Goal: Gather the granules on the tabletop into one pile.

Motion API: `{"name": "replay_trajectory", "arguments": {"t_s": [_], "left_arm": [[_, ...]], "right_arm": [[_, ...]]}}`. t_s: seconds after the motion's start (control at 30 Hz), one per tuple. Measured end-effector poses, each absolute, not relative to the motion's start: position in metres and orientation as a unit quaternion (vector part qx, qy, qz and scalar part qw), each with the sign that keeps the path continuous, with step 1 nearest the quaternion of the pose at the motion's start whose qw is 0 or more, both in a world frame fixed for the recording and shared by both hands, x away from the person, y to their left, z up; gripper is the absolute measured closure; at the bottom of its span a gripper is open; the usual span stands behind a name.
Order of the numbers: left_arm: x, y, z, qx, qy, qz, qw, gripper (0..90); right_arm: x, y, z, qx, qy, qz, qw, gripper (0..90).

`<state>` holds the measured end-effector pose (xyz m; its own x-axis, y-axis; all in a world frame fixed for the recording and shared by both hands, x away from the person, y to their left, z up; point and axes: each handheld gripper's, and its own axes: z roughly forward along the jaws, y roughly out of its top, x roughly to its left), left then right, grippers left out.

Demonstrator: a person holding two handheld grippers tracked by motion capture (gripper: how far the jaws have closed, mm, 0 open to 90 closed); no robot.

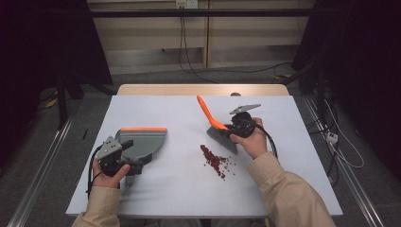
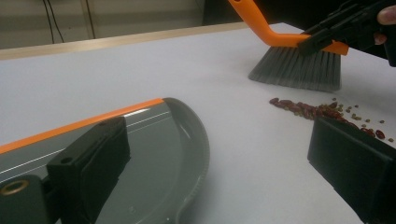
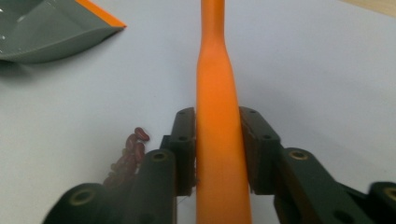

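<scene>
i see right gripper [image 3: 217, 154] clamped on smooth orange brush handle [image 3: 215, 93]; left gripper [image 2: 224, 163] open by grey dustpan [image 1: 142, 142], beans [image 1: 215, 161] center.

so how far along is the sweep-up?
Done: right claw is shut on the brush, whose bristles sit beside the beans. In hand: left claw is at the dustpan; grip unclear. Left: every bean lies on the table, the pan is empty.
</scene>
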<state>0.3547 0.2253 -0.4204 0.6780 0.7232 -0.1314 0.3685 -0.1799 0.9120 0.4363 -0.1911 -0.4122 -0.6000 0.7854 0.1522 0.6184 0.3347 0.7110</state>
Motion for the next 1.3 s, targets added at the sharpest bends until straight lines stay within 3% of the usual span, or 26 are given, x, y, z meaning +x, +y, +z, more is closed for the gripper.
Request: {"name": "replay_trajectory", "arguments": {"t_s": [0.37,0.67,0.83,1.3], "left_arm": [[0.355,0.225,-0.421,0.750,0.364,0.168,0.527,5.5],[0.355,0.225,-0.421,0.749,0.366,0.170,0.526,5.5],[0.355,0.226,-0.420,0.748,0.367,0.172,0.525,5.4],[0.355,0.225,-0.421,0.750,0.368,0.172,0.522,5.4]], "right_arm": [[0.443,-0.194,-0.409,0.430,0.821,0.367,0.076,71.6],[0.456,-0.187,-0.407,0.320,0.849,0.398,0.138,71.6],[0.464,-0.175,-0.416,0.263,0.874,0.380,0.148,71.6],[0.431,-0.173,-0.415,0.154,0.905,0.381,0.113,71.5]]}}
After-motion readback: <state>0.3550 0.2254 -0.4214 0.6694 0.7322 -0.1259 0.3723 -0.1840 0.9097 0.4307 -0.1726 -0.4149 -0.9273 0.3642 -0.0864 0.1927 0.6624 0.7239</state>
